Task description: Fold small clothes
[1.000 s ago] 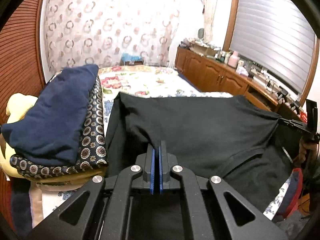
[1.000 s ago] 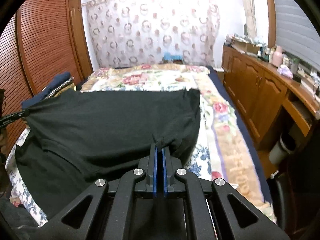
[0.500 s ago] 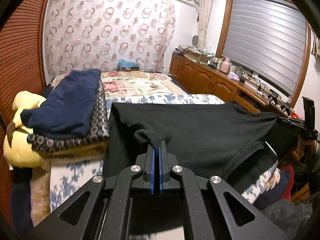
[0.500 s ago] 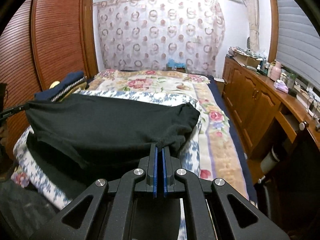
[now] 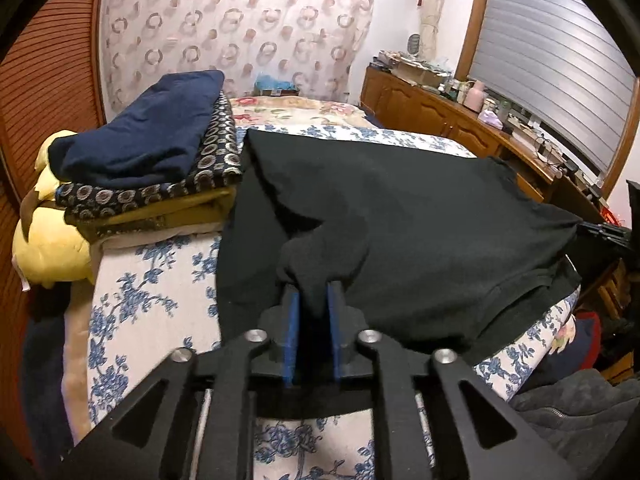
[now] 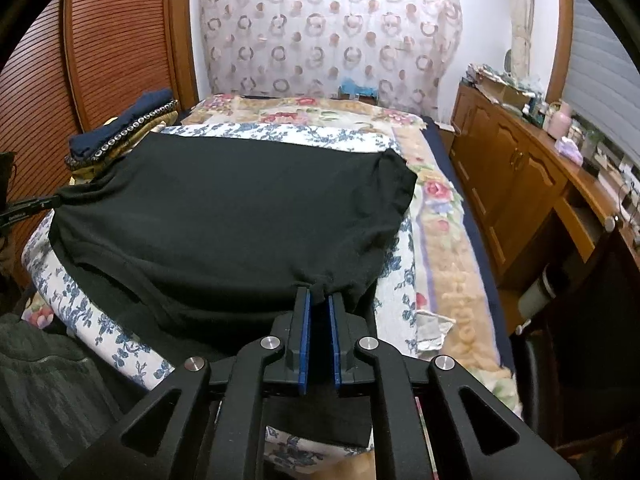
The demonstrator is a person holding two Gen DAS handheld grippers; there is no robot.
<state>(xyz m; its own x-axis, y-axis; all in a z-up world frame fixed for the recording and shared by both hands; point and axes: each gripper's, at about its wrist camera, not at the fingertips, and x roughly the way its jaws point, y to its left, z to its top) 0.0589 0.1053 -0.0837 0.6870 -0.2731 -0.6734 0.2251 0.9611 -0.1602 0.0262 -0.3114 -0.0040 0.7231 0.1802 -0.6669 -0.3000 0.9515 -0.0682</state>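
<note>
A black T-shirt (image 5: 400,216) lies folded over on the floral bed sheet (image 5: 152,304); it also shows in the right wrist view (image 6: 240,216). My left gripper (image 5: 313,300) has its blue pads slightly parted, with a bunch of the shirt's near left corner still between them. My right gripper (image 6: 319,300) has its pads slightly parted too, with the shirt's near right corner between them. The right gripper shows at the far right of the left wrist view (image 5: 600,230). The shirt's near edge rests close to the bed's front edge.
A stack of folded clothes (image 5: 152,160), navy on top, sits on the bed's left over a yellow plush (image 5: 48,248). It also shows in the right wrist view (image 6: 120,132). A wooden cabinet run (image 6: 520,184) lines the right wall. A slatted wardrobe (image 6: 104,40) stands left.
Both grippers lowered the shirt's near edge onto the bed. Their pads have opened a little since half a second ago, loosening the hold on the corners.
</note>
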